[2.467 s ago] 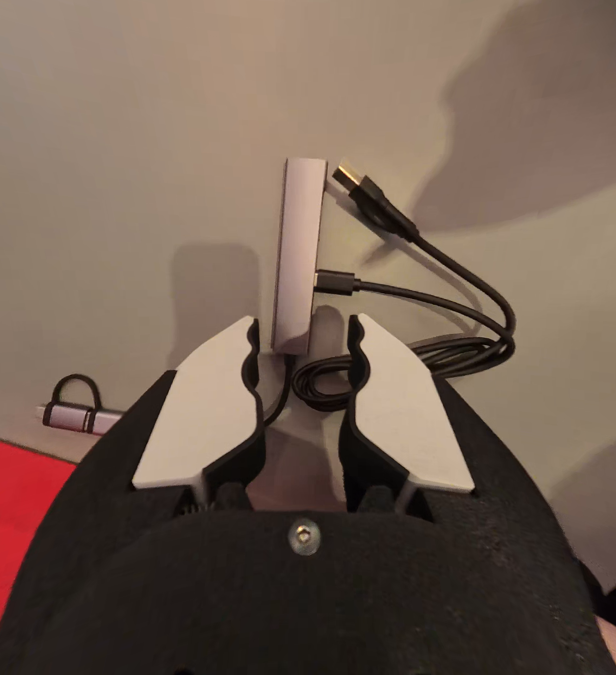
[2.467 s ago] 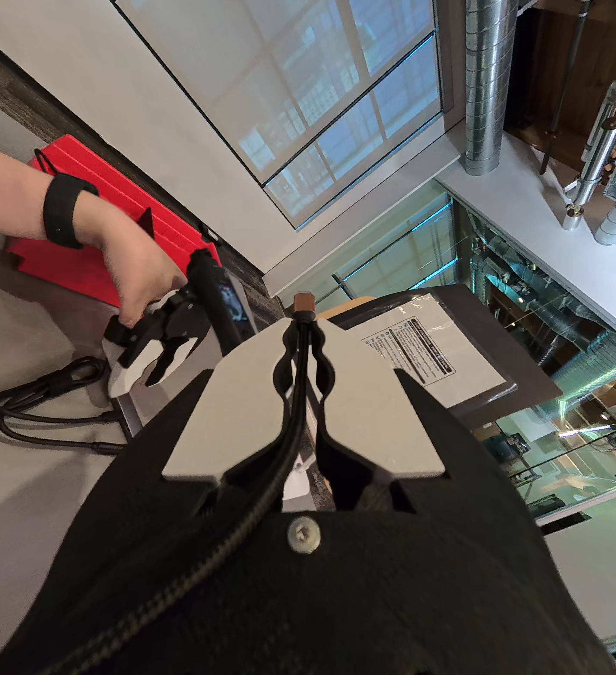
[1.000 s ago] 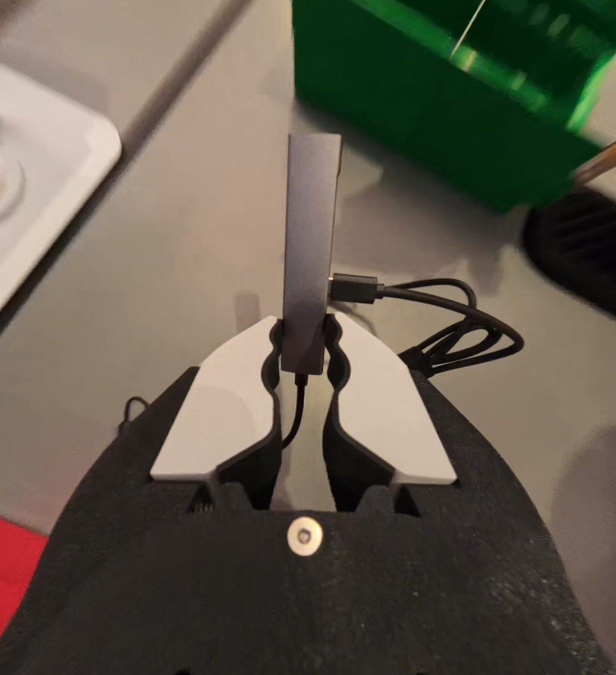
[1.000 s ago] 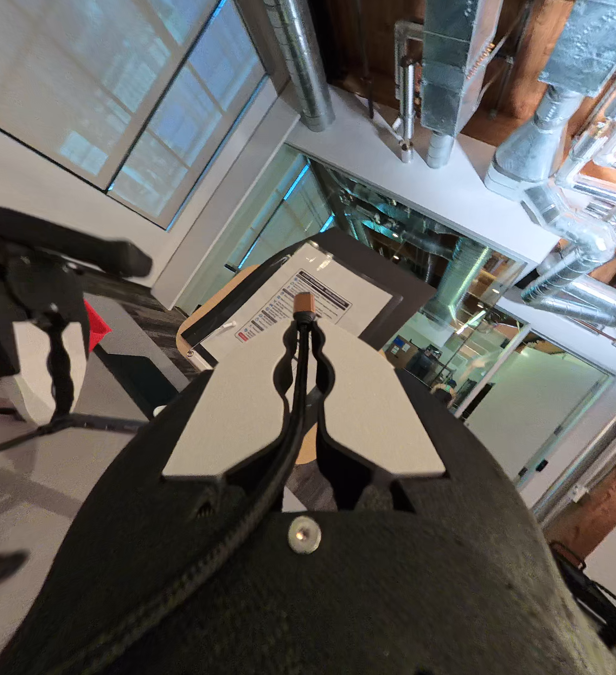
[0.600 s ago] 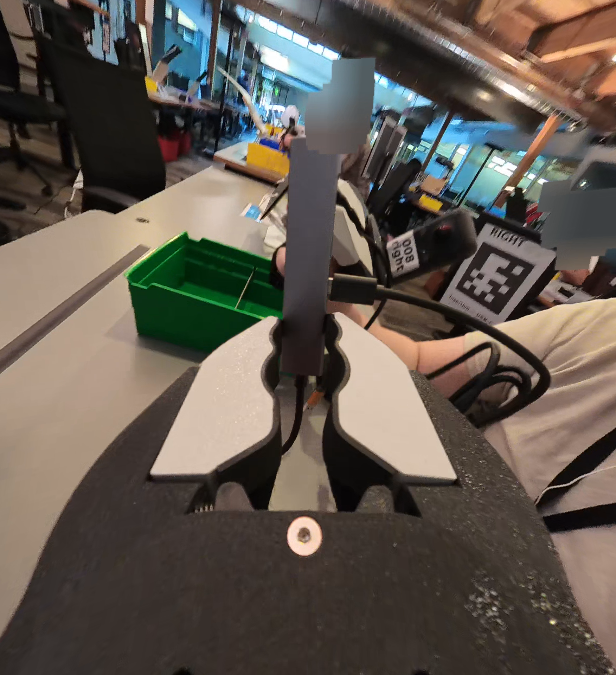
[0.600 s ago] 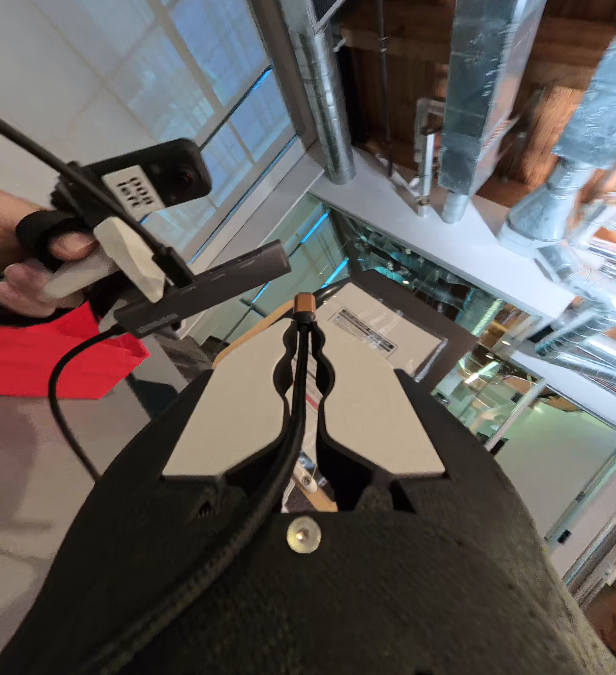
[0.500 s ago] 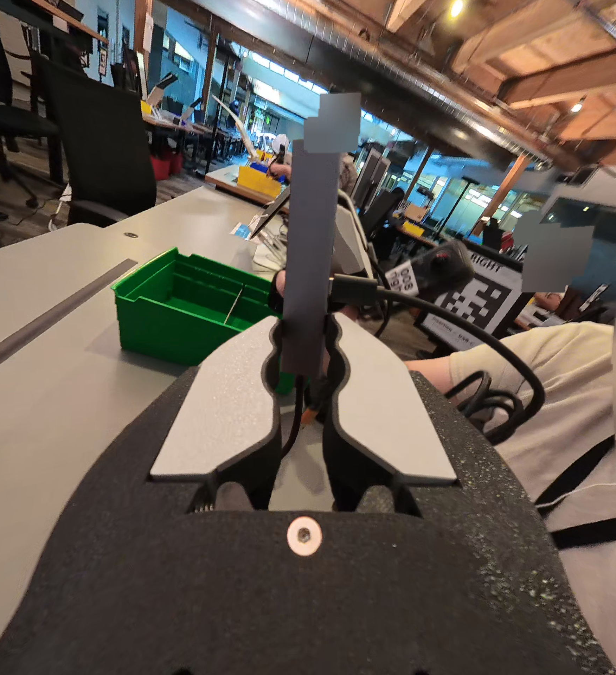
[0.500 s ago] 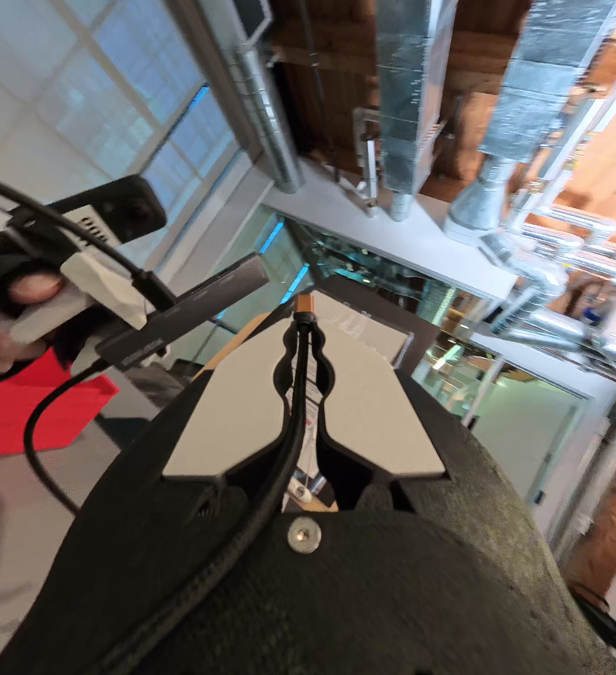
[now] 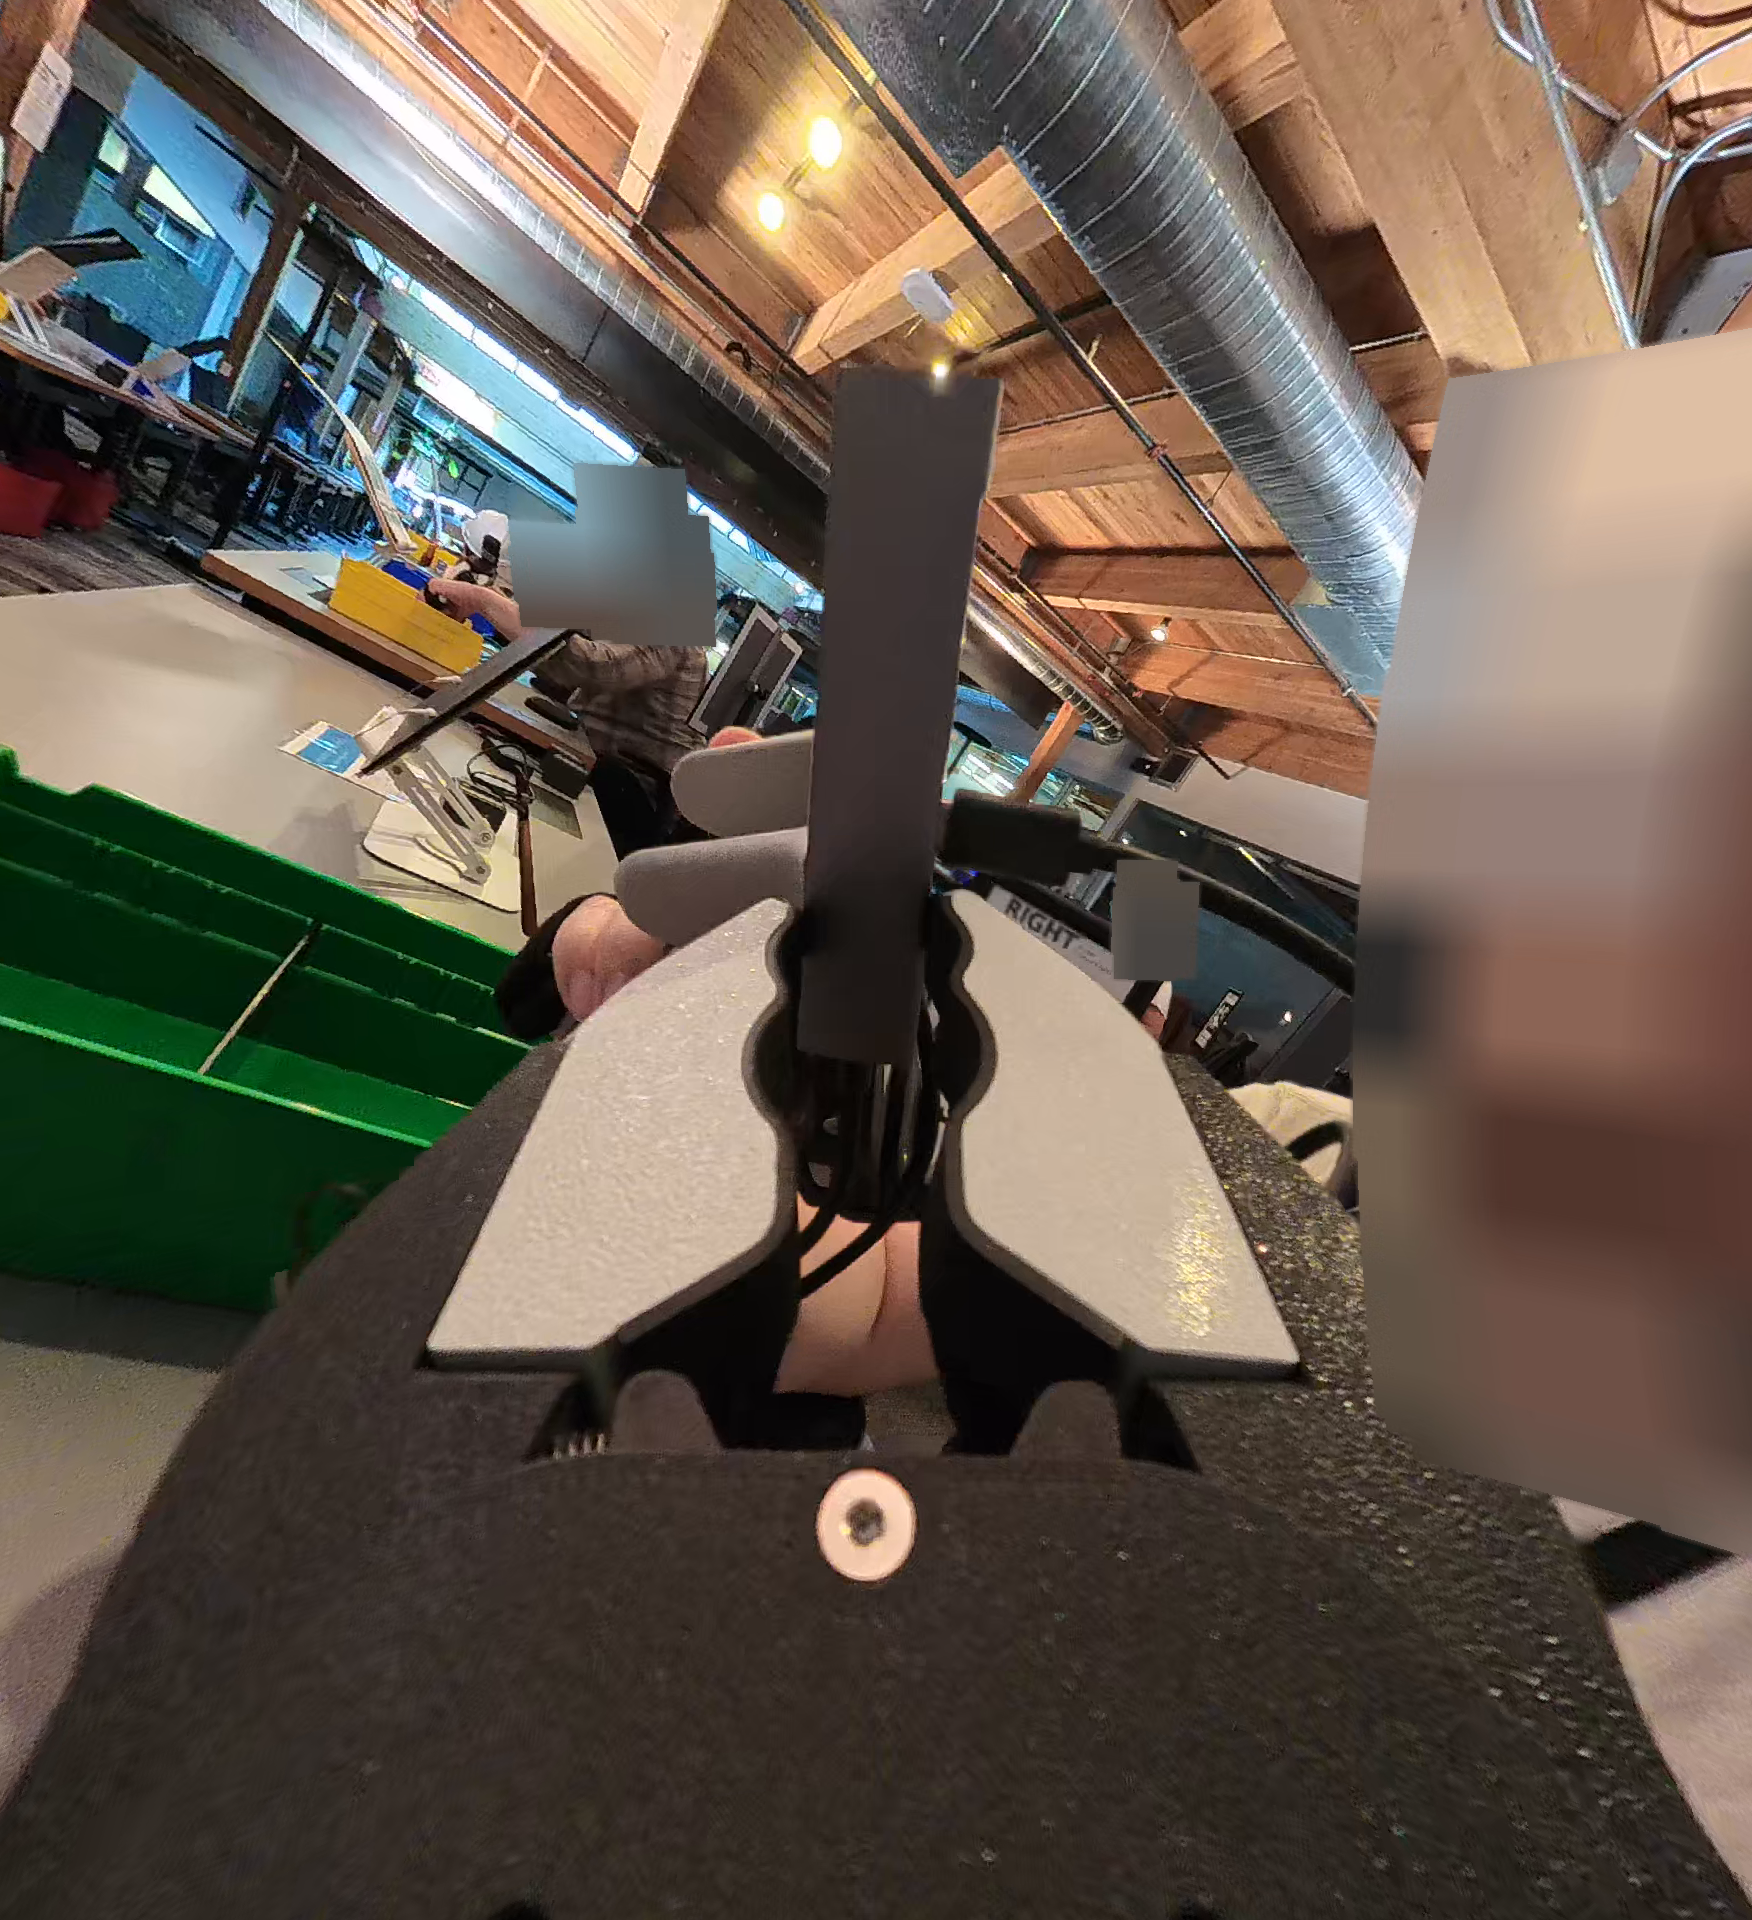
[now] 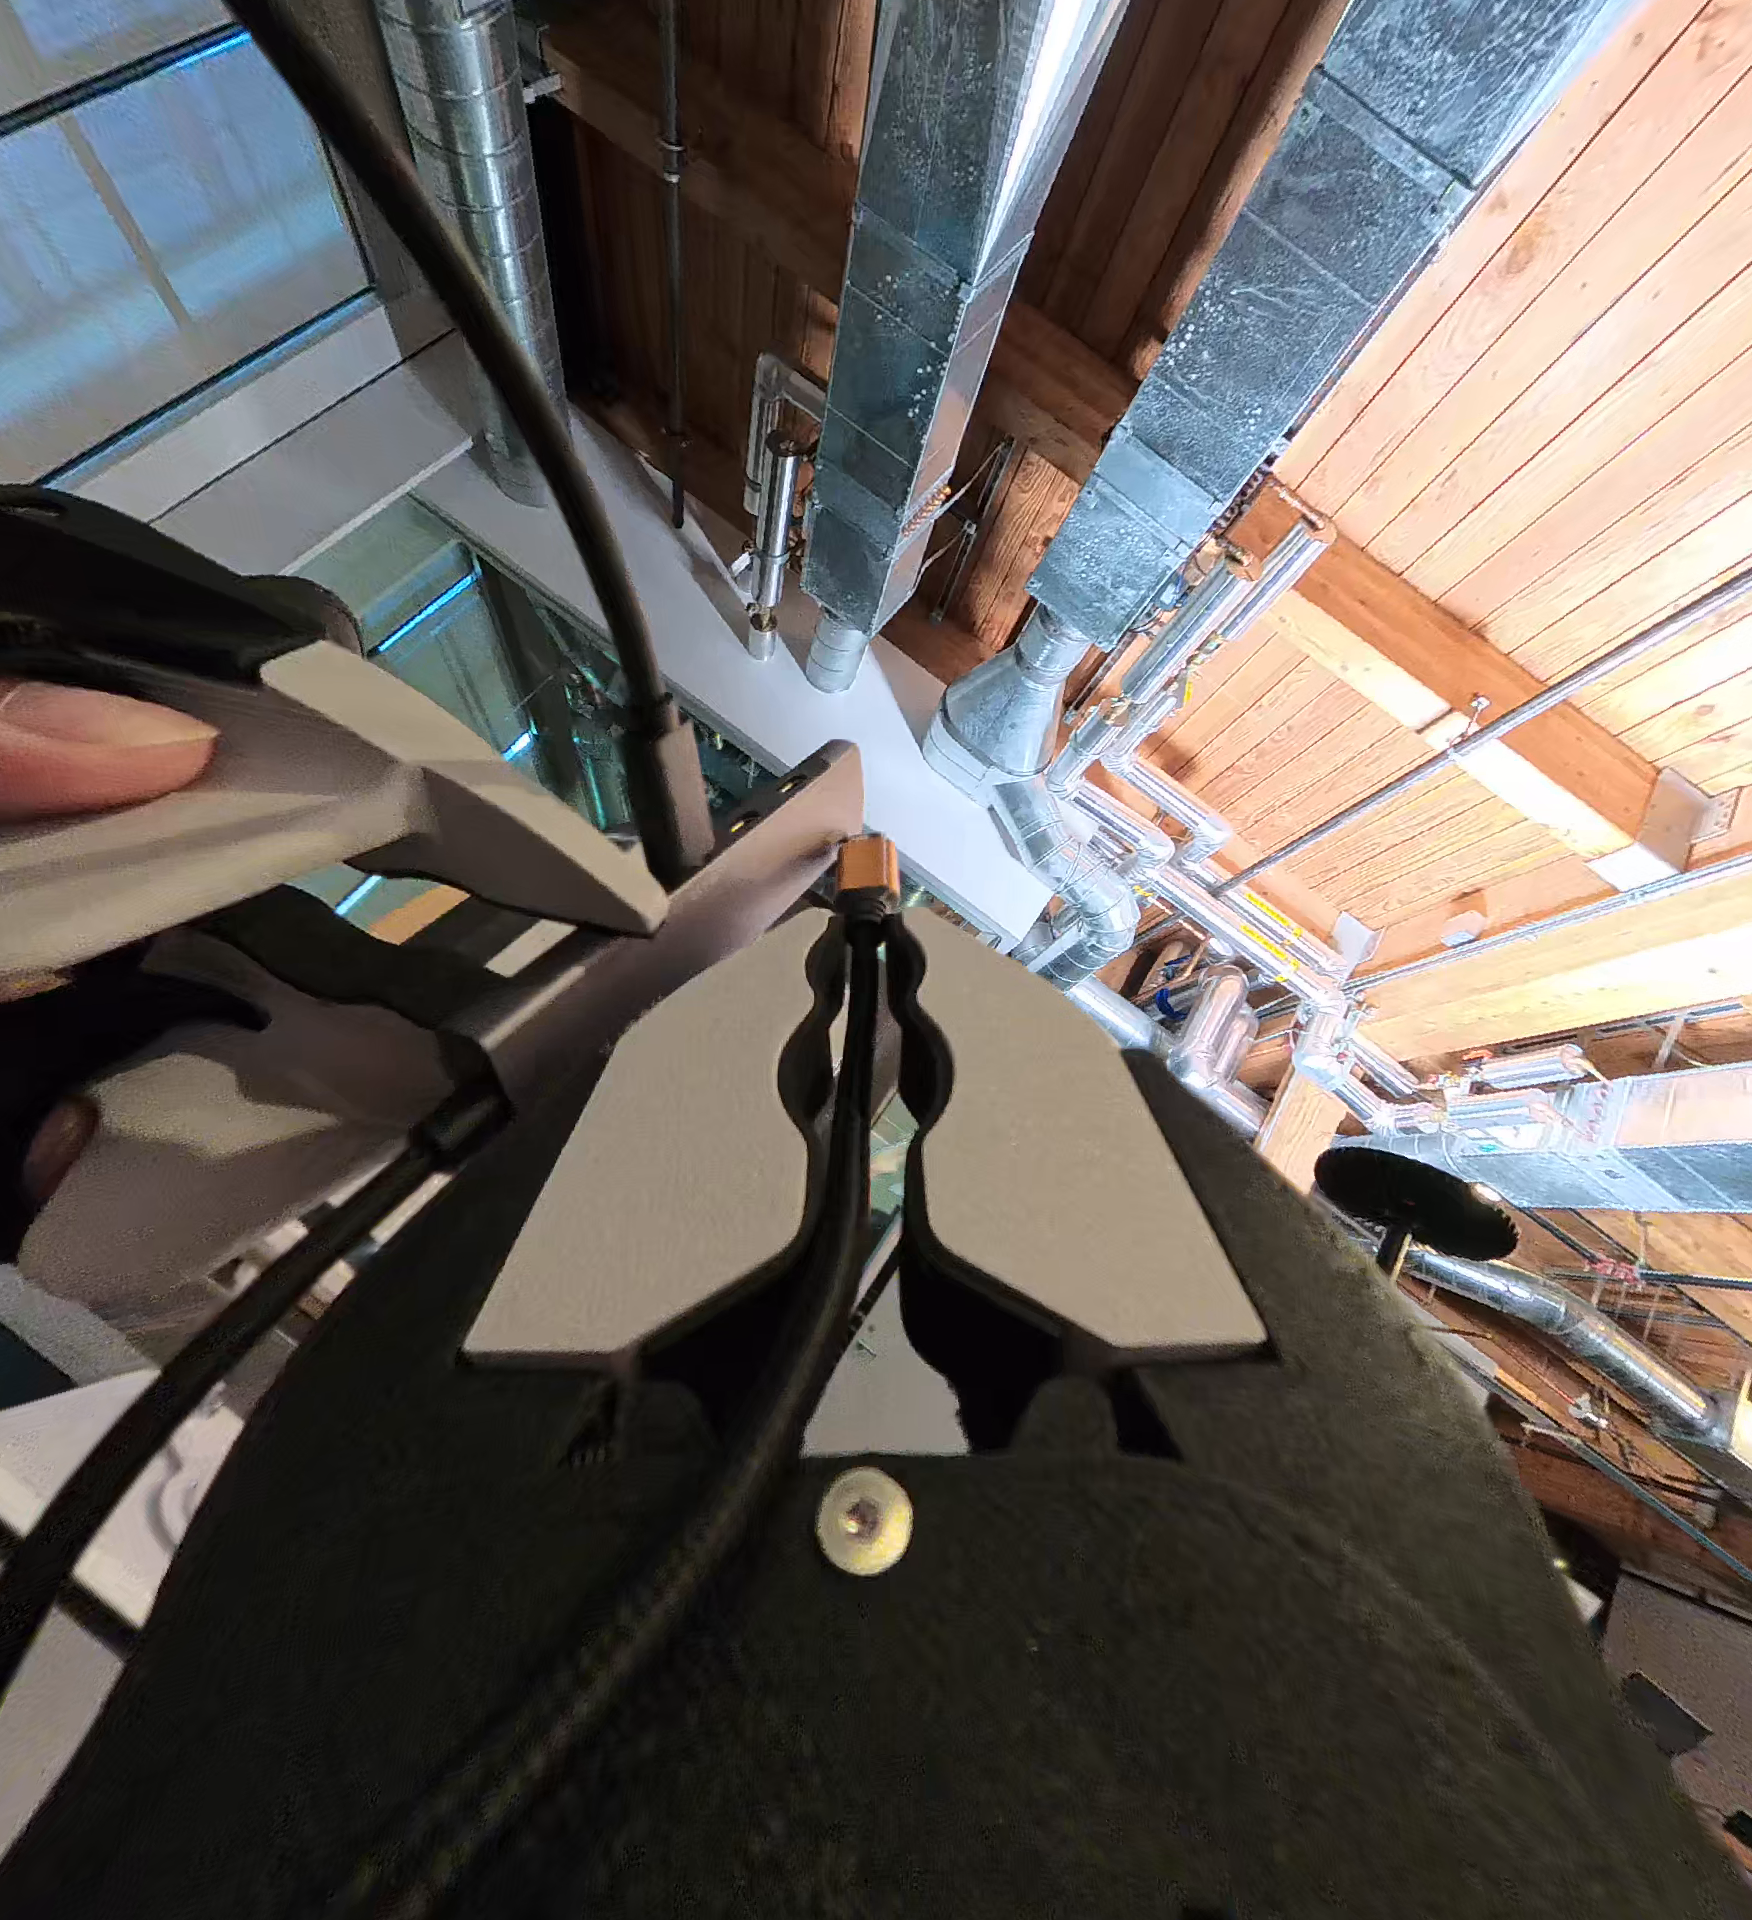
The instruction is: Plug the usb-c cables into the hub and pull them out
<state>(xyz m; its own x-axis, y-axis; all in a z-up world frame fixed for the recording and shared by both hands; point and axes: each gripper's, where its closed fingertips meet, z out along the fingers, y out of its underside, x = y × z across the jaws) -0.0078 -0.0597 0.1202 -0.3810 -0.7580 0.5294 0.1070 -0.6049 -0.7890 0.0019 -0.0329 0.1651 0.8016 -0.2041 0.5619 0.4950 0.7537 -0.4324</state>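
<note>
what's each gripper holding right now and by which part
Left gripper: the grey hub, by its lower end. Right gripper: a black cable, just behind its orange plug.

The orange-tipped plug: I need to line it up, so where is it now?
In the right wrist view the orange-tipped plug sticks out beyond the right gripper, touching the hub edge near its far end.

Hub (image 9: 893,707): slim dark grey bar, lifted off the table, standing upright in the left wrist view, its lower end clamped between grey fingers (image 9: 643,1122).
Plugged cable (image 9: 1017,836): black plug seated in the hub's side.
Loose cable (image 10: 856,1049): black braided, orange-collared plug (image 10: 864,868) just beside the hub's edge.
</note>
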